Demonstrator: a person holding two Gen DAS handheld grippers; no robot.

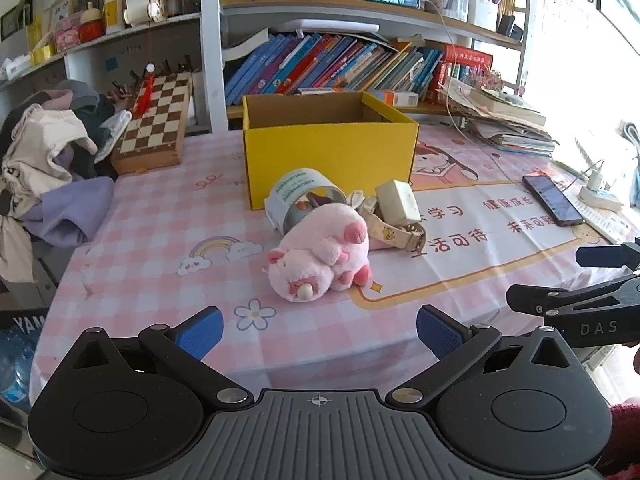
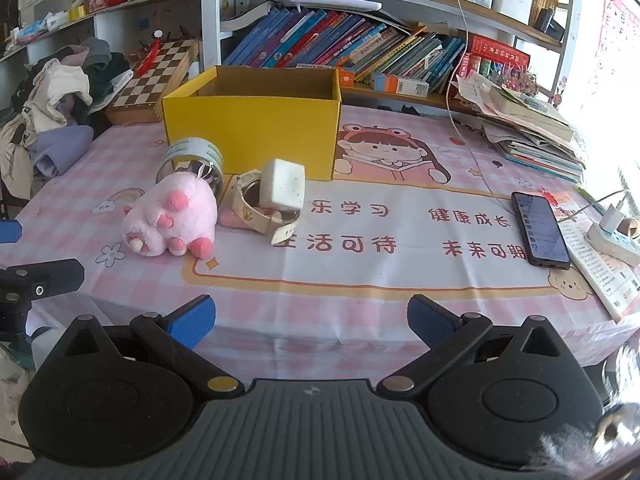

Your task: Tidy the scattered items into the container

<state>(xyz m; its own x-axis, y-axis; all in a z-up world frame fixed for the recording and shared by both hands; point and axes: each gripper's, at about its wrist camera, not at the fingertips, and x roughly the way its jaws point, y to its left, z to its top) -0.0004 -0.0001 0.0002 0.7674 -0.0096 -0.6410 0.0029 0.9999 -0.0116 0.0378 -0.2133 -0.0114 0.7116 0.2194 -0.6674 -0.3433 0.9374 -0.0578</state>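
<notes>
Left tool (image 1: 318, 330), right tool (image 2: 310, 322): both wide open, empty, hovering at bench (image 1: 160, 240) edge. Step: approach, nothing gathered. Nearest: pink plush (image 1: 320, 258), soft, on its side, beside tipped jar (image 1: 298, 200), strap (image 1: 394, 232), white block (image 1: 396, 200), before yellow box (image 1: 328, 148). Next: straddle plush, close.

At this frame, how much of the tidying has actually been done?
Nothing visibly done: the plush pig, tin, white block and strap all lie on the table in front of the yellow box. Left gripper and right gripper are open, holding nothing.
</notes>
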